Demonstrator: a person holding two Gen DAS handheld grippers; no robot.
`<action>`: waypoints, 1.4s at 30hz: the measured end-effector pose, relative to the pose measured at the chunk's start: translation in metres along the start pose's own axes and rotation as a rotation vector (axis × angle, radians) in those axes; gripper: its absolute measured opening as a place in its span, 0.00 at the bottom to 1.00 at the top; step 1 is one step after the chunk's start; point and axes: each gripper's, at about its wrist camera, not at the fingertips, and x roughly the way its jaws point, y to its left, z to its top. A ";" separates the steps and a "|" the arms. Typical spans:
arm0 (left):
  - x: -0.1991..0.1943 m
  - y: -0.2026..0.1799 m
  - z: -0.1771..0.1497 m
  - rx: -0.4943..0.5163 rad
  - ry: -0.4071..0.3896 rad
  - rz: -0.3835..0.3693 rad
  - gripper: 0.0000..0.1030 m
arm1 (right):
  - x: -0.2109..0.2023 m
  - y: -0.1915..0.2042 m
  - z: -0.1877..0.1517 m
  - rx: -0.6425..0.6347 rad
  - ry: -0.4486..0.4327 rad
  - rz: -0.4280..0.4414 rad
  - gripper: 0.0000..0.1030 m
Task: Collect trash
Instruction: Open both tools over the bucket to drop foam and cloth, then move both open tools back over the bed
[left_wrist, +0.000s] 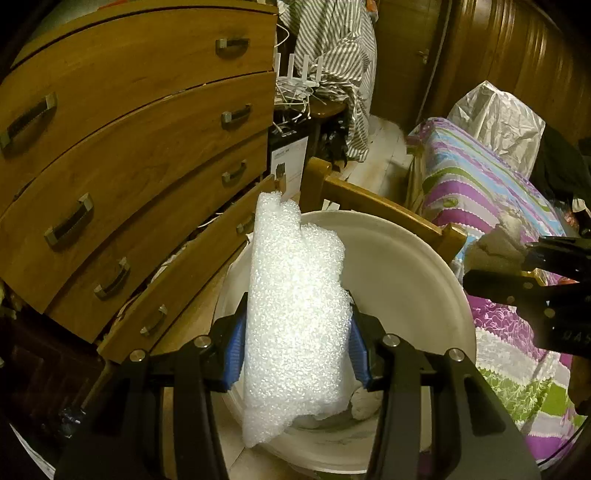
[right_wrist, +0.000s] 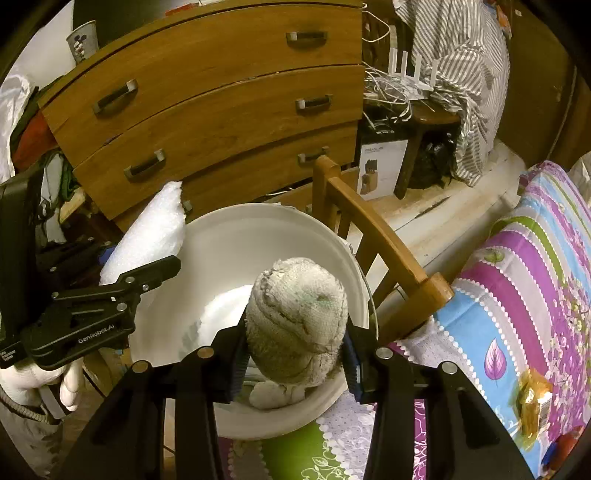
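A white bucket (right_wrist: 207, 236) stands between the wooden dresser (right_wrist: 221, 110) and the bed (right_wrist: 517, 277). Over it the left gripper (left_wrist: 295, 347) has its fingers clamped on a bubble-wrap sheet (left_wrist: 295, 314). The right gripper (right_wrist: 293, 354) pinches a dirty grey rag (right_wrist: 297, 317) above the bucket's opening.

One white bucket (right_wrist: 334, 243), one foam sheet (left_wrist: 295, 314), one grubby cloth wad (right_wrist: 297, 321) (a second lies beneath), two grippers (left_wrist: 295, 354) (right_wrist: 293, 363).

Striped bedspread (right_wrist: 517, 280) — orange wrapper (right_wrist: 533, 402) on it

The bucket (right_wrist: 207, 236) sits between the dresser (right_wrist: 221, 110) behind and the bed (right_wrist: 517, 280) to its right.
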 end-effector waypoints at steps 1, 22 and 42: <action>0.001 0.000 0.000 0.001 0.000 -0.001 0.44 | 0.000 0.000 0.000 0.000 0.000 0.001 0.43; 0.002 0.005 -0.003 -0.026 -0.011 0.044 0.60 | -0.020 -0.015 -0.008 0.051 -0.065 0.037 0.65; -0.034 -0.098 -0.033 0.130 -0.059 -0.144 0.60 | -0.141 -0.089 -0.181 0.254 -0.285 -0.002 0.65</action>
